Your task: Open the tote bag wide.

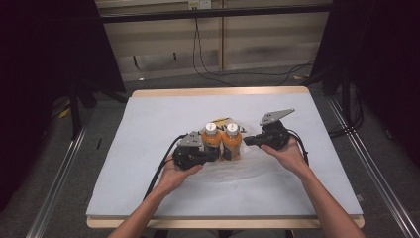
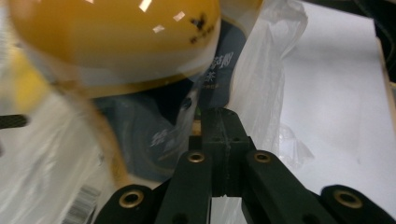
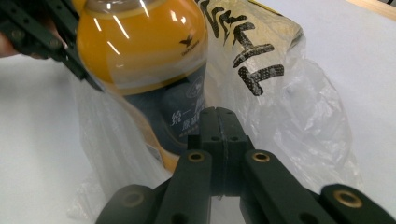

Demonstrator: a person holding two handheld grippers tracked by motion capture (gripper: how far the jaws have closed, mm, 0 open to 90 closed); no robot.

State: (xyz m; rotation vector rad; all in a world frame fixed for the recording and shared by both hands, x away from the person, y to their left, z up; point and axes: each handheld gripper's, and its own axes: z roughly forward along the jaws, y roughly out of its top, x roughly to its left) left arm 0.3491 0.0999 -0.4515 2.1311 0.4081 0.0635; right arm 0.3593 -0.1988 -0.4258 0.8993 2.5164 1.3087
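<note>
Left gripper [image 1: 210, 152], jaws pressed together on a fold of the clear plastic bag [image 2: 261, 79], right up against the left orange bottle [image 1: 211, 140]. Right gripper [image 1: 246, 143], jaws together too, pinching the bag film beside the right orange bottle [image 1: 232, 140]. Both bottles stand upright, side by side and touching, white caps up, inside the bag mid-table. A yellow packet with black lettering [image 3: 254, 51] lies behind them on the pale blue table cover [image 1: 148, 129].

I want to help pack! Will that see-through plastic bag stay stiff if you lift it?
Probably not. The plastic bag looks thin and crinkled, so it should flop. The two orange bottles standing on it would likely tip or weigh it down.
</note>
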